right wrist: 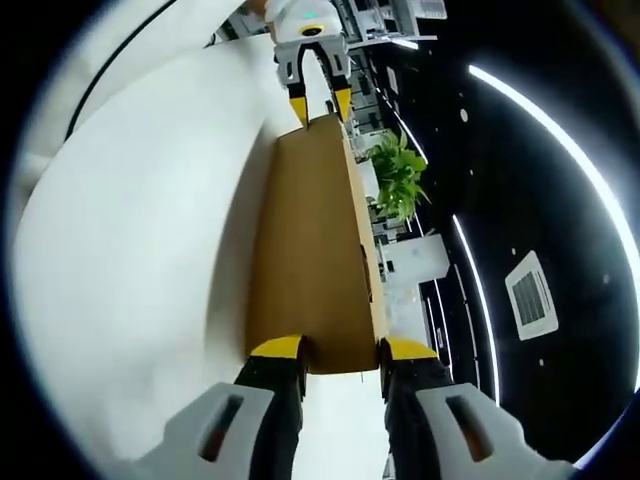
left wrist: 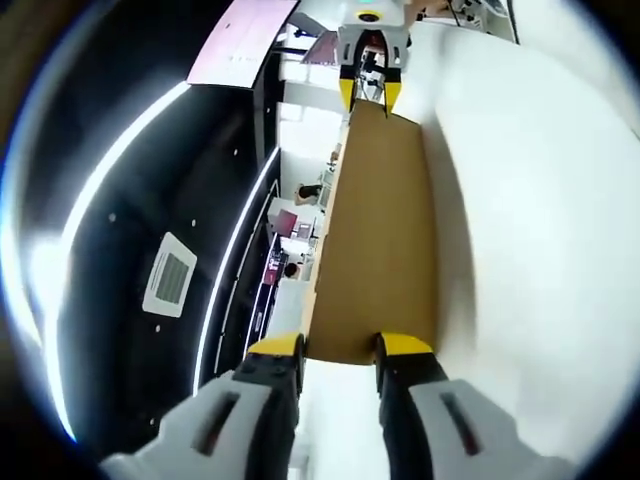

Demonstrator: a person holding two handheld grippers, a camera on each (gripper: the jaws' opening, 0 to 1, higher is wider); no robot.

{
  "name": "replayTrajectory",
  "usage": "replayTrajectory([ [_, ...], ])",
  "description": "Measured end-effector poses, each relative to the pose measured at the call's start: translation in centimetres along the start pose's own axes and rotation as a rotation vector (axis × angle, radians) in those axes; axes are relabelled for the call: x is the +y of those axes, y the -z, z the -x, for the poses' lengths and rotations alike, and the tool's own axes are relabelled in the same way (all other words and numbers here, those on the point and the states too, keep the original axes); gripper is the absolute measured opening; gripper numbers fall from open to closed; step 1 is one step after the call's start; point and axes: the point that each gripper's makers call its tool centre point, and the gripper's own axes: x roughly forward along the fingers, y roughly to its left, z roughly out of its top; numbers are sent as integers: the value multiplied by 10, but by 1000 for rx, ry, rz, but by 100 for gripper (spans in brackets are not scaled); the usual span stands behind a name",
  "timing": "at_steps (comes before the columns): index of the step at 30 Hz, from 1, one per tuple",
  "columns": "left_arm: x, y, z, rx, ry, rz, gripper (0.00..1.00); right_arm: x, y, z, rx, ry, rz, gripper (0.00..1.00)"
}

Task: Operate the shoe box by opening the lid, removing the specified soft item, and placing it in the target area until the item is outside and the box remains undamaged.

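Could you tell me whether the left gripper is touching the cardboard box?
Touching: in the left gripper view, the left gripper has its yellow tips pressed against the near edge of the box.

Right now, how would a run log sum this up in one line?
stage: lifting | left hand-held gripper: gripping cardboard lid end | right hand-held gripper: gripping opposite end | soft item: unseen

Shoe box (left wrist: 385, 230) interior hidden — only brown cardboard faces out (distant room (left wrist: 295, 225) too small).
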Motion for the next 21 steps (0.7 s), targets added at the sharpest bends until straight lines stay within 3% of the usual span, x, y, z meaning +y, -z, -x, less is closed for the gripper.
replayTrajectory([
  [21,4,0,3,10,-15,11,29,-3,-3,0,4,3,-11,28],
])
